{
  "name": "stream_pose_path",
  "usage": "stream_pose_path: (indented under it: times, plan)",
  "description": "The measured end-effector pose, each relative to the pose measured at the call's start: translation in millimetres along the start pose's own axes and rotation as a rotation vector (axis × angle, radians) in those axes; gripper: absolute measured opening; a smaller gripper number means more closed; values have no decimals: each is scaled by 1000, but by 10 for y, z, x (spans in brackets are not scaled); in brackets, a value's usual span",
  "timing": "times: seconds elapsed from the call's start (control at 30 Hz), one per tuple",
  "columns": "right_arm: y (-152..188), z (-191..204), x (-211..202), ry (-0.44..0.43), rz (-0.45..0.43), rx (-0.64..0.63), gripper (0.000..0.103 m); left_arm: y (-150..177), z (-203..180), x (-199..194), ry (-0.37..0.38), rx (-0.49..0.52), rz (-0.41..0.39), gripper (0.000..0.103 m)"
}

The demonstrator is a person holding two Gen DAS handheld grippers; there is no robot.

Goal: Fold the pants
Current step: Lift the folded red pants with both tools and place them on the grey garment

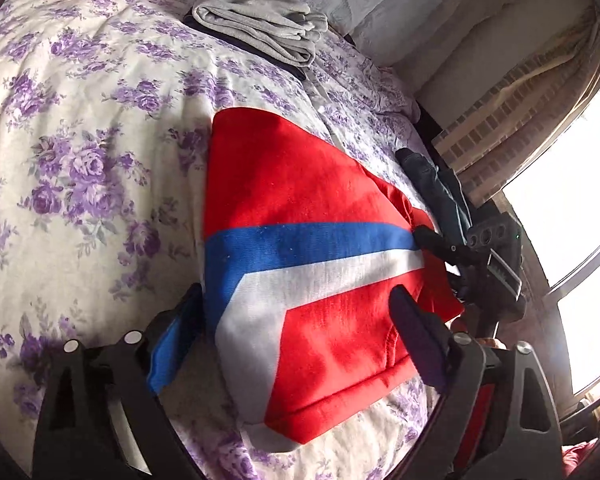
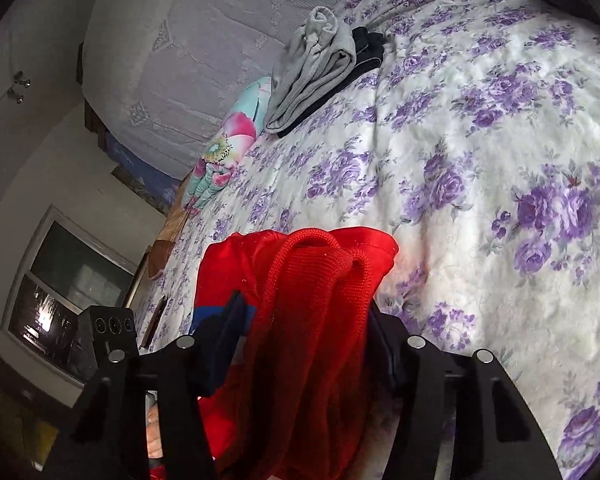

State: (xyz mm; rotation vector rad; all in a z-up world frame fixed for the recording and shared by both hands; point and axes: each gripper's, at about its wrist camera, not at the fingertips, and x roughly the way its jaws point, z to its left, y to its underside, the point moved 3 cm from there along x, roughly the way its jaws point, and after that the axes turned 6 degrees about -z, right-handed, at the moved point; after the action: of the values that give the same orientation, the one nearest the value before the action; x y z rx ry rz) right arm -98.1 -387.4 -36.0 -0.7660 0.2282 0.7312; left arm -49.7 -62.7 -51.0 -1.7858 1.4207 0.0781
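One pair of red pants [image 1: 300, 280], folded into a thick bundle, lies on the bed [image 1: 80, 160]. The left hand-held gripper [image 1: 296, 312] straddles it wide; the right hand-held gripper [image 2: 300, 344] pinches its bunched edge. Grip both ends evenly before lifting. Two folded garments are stacked beyond.

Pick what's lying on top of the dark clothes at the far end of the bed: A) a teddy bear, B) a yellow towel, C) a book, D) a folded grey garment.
D: a folded grey garment rests on a dark folded garment on the floral bedspread.
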Motion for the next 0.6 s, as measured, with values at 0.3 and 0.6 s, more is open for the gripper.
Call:
stream_pose_path:
  times: [0.3, 0.6]
  plan:
    - [37, -82, -88, -13, 1, 26, 50, 11, 98, -46, 5, -44, 13, 64]
    - [-35, -43, 136, 3, 68, 10, 59, 165, 24, -92, -35, 9, 11, 56]
